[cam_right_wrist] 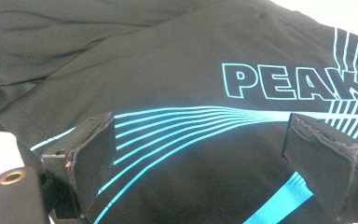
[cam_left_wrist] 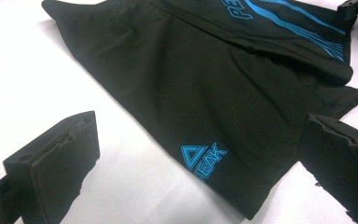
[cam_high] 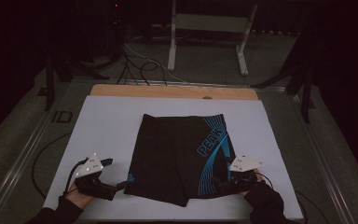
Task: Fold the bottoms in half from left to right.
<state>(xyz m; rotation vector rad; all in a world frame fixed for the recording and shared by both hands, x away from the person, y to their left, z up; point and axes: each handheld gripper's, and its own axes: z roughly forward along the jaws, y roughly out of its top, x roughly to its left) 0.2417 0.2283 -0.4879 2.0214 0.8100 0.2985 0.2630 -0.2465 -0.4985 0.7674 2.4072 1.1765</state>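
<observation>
Black shorts (cam_high: 177,156) with blue stripes and the word PEAK lie flat on the white sheet (cam_high: 107,130), leg hems toward me. My left gripper (cam_high: 120,185) rests low at the shorts' near left corner, jaws open, with the hem and a small blue logo (cam_left_wrist: 203,159) lying between and ahead of them. My right gripper (cam_high: 220,183) sits at the near right leg hem, jaws open over the blue striped cloth (cam_right_wrist: 191,140). Neither pair of pads presses on the fabric.
The white sheet covers a wooden table (cam_high: 172,91). Beyond it stand a white metal frame (cam_high: 209,28) and loose cables (cam_high: 140,65) on the dark floor. Bare sheet lies left, right and behind the shorts.
</observation>
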